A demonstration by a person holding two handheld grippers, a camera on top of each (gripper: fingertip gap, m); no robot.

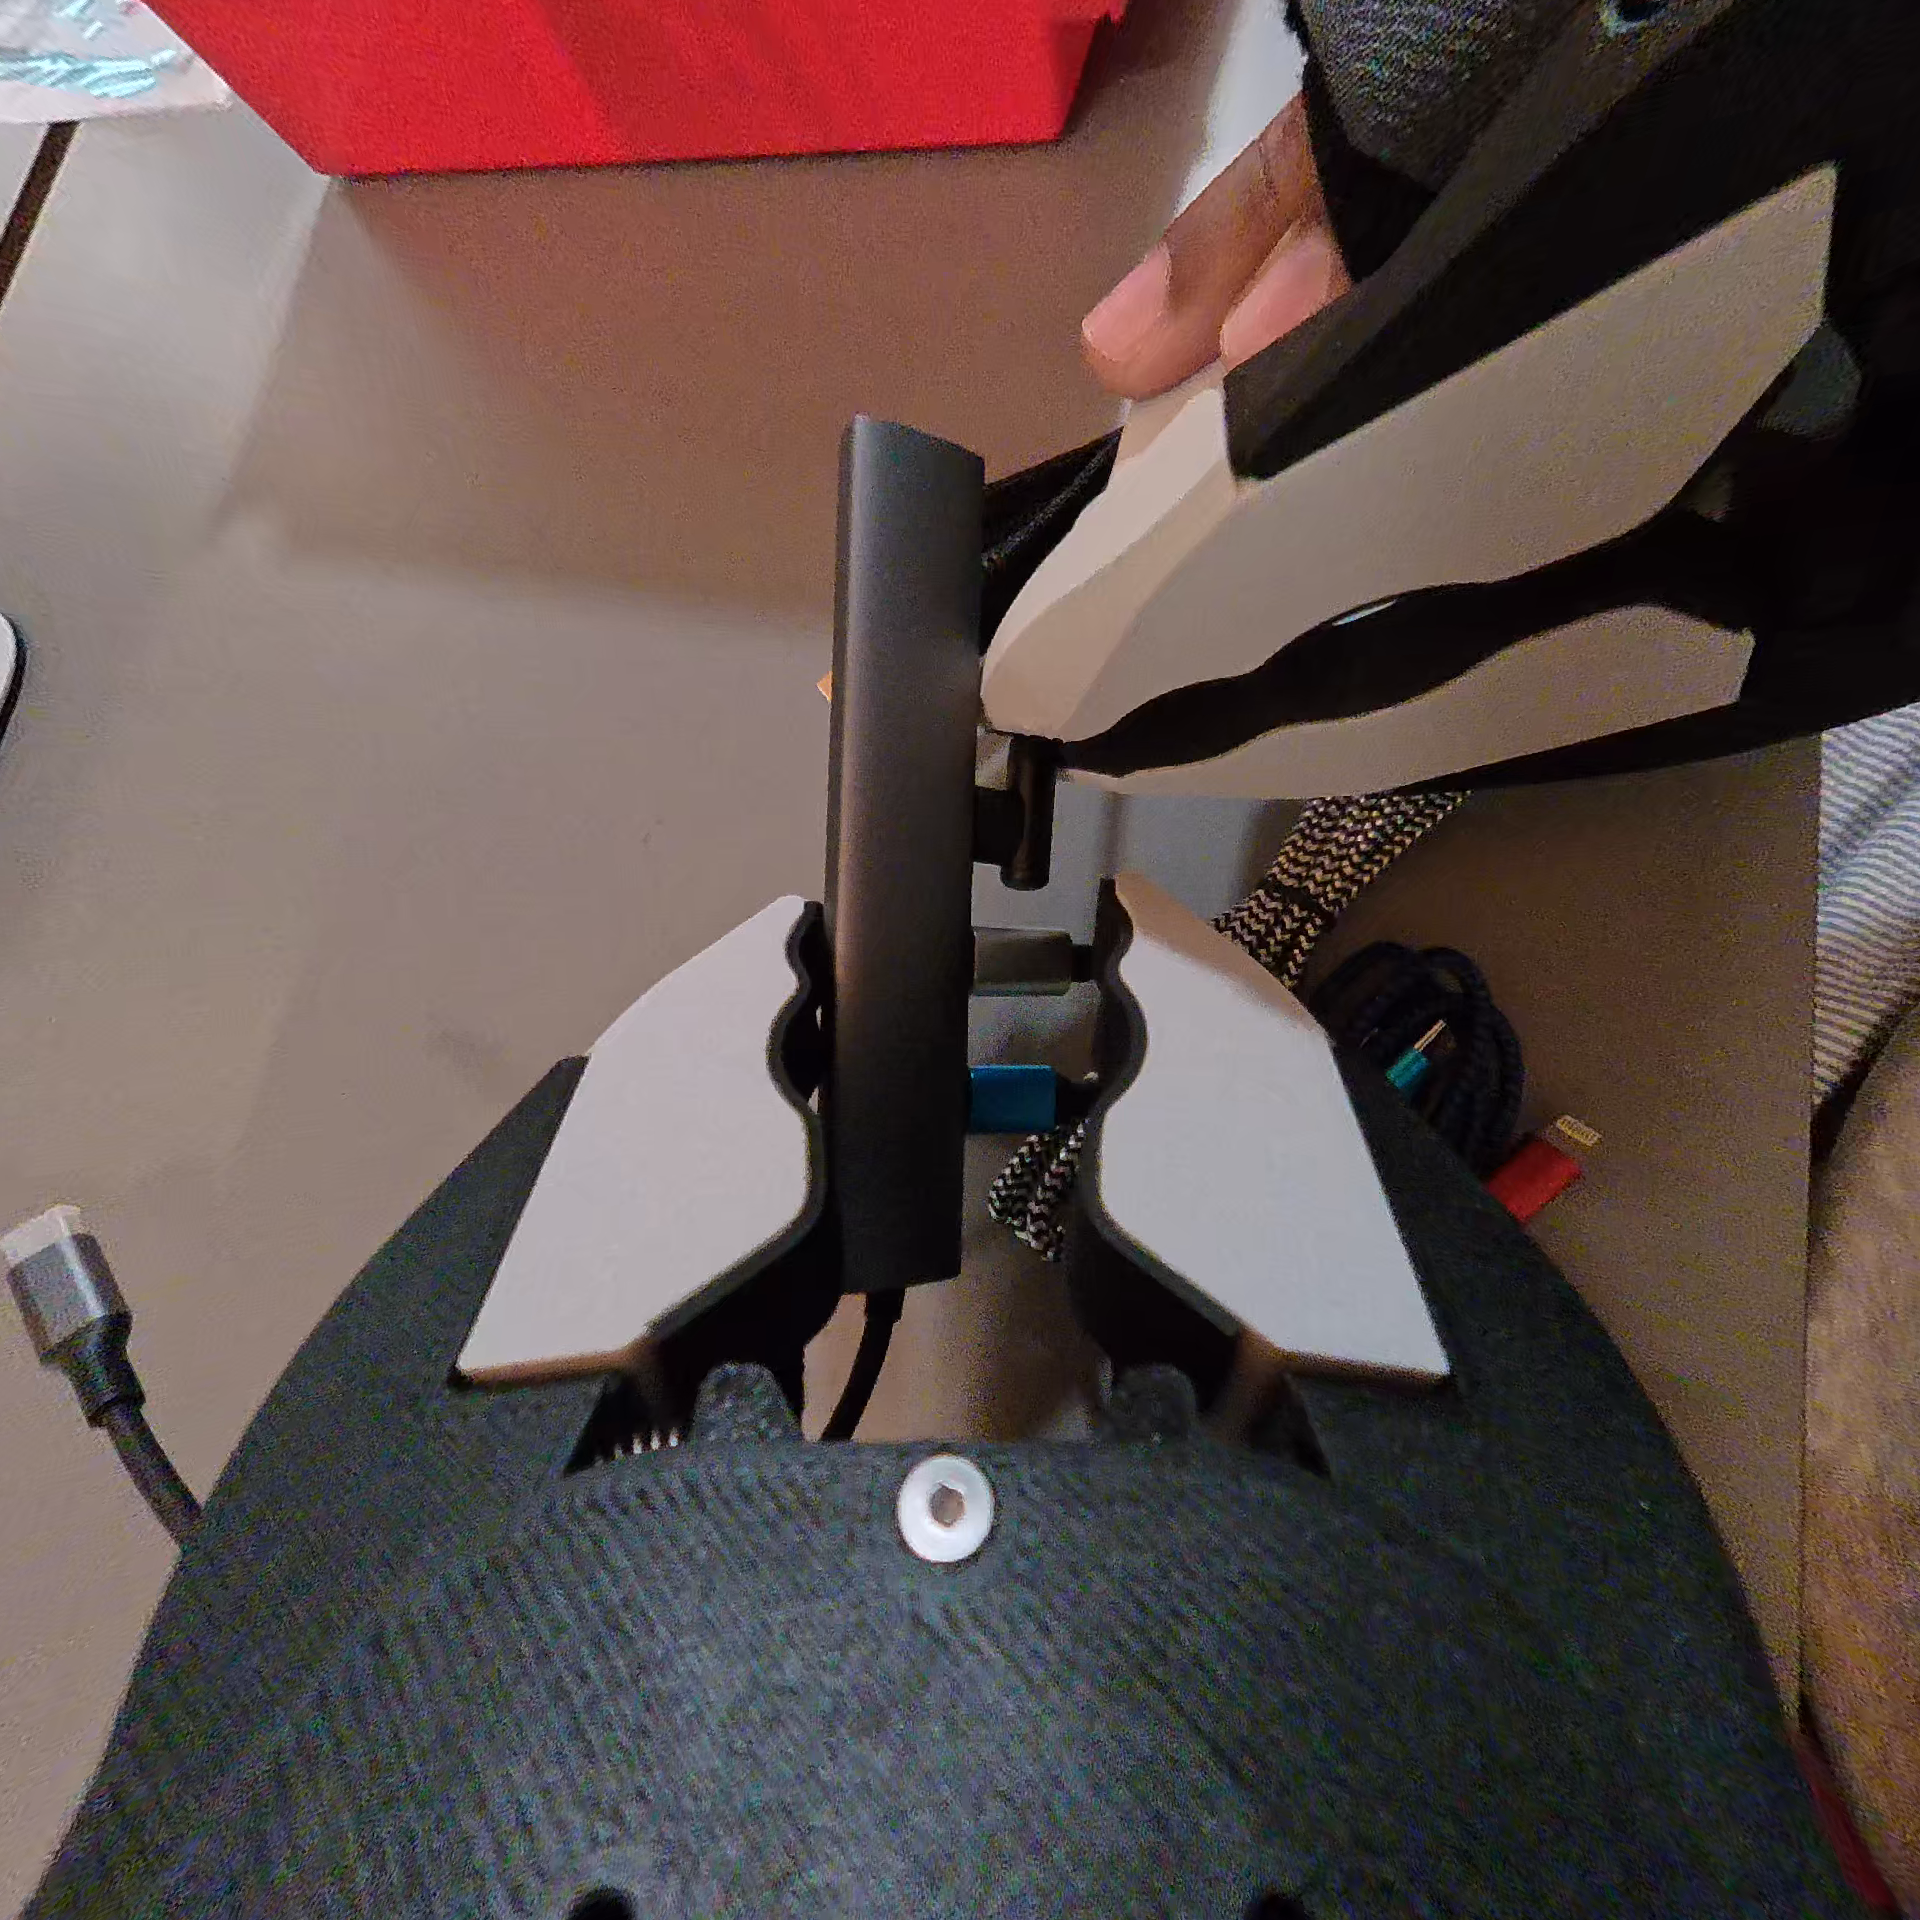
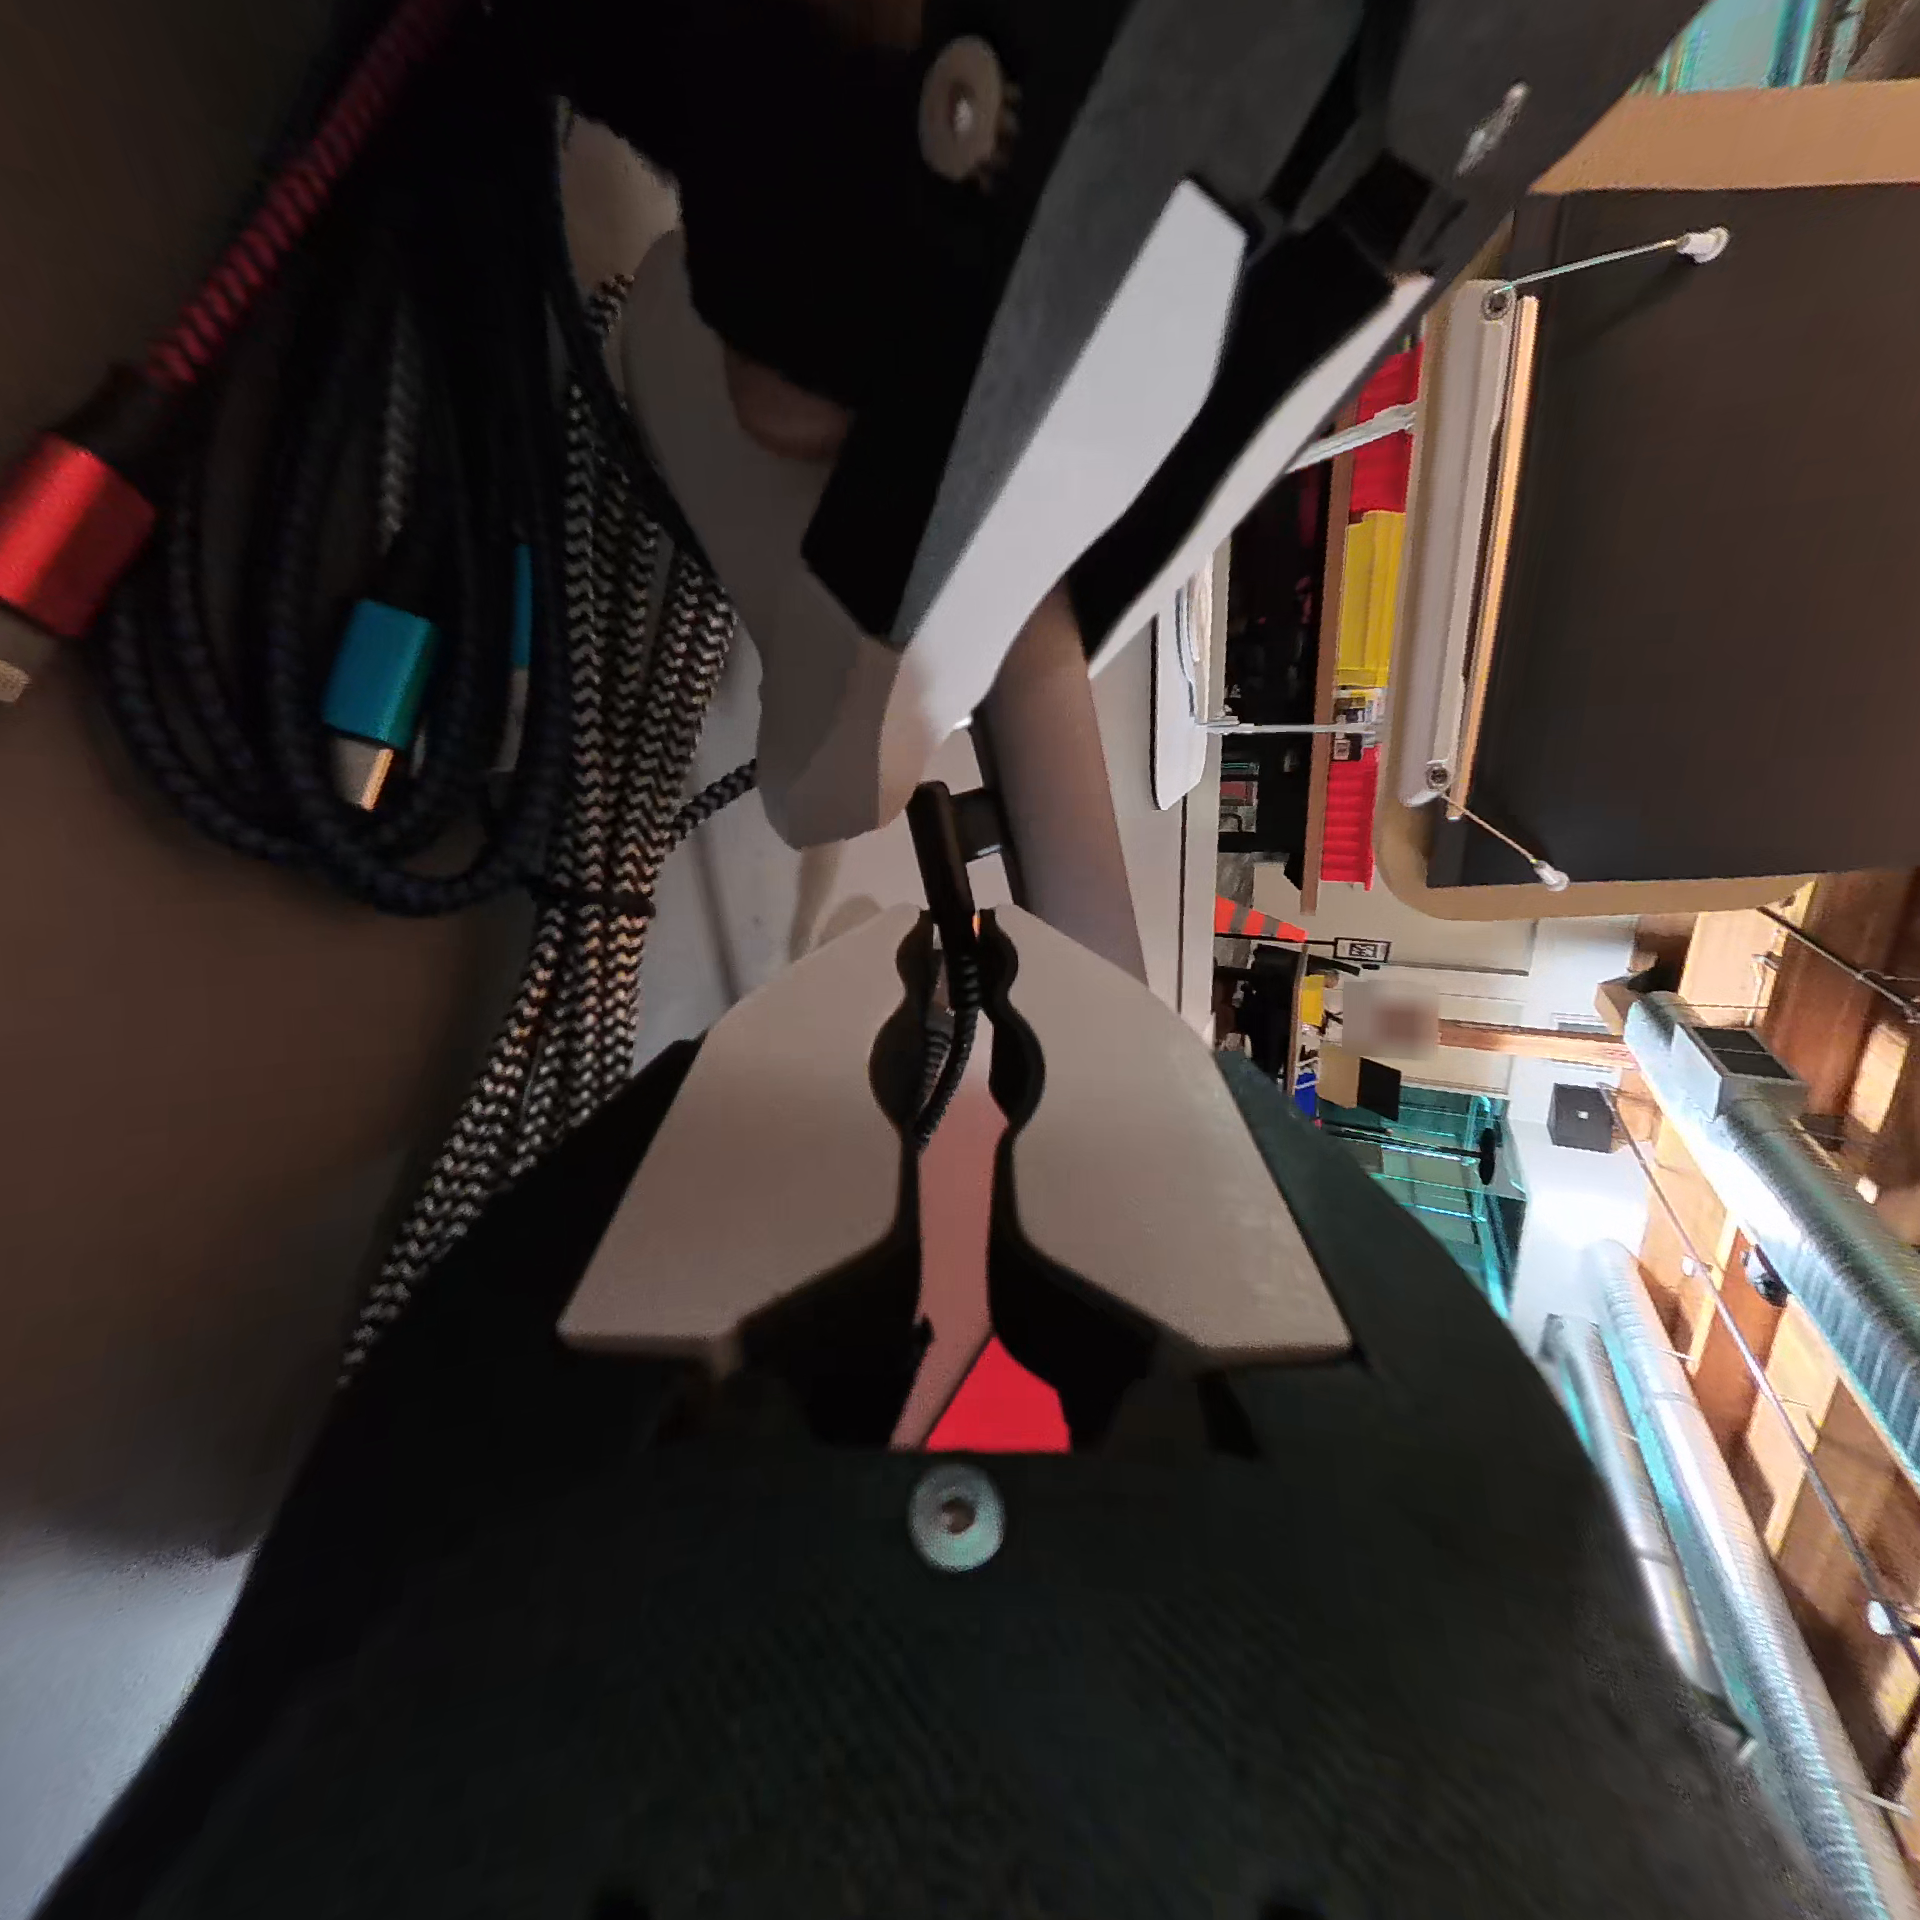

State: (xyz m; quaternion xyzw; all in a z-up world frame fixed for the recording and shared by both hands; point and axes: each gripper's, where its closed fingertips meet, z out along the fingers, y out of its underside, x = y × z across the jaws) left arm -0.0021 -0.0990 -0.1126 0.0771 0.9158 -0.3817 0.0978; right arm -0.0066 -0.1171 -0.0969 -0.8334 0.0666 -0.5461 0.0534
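My left gripper (image 1: 956, 904) is shut on a slim dark hub (image 1: 904, 727) and holds it upright above the tan table (image 1: 468, 623). A grey plug (image 1: 1023, 961) and a blue plug (image 1: 1013, 1096) stick out of the hub's right side, between the hub and my right finger. My right gripper (image 2: 961, 920) is shut on a black angled plug (image 2: 940, 842) with a braided cable, and the plug sits at the hub's side (image 2: 1060, 831). In the left wrist view the right gripper (image 1: 1023, 743) comes in from the upper right onto that plug (image 1: 1023, 821).
A bundle of braided cables (image 2: 436, 727) with a red plug (image 2: 62, 540) and a teal plug (image 2: 374, 675) lies beside the hub. A loose grey plug (image 1: 57, 1278) lies at the left. A red box (image 1: 665, 73) stands at the far edge. A hand (image 1: 1195, 291) holds the right gripper. The grippers are tip to tip, or close to it.
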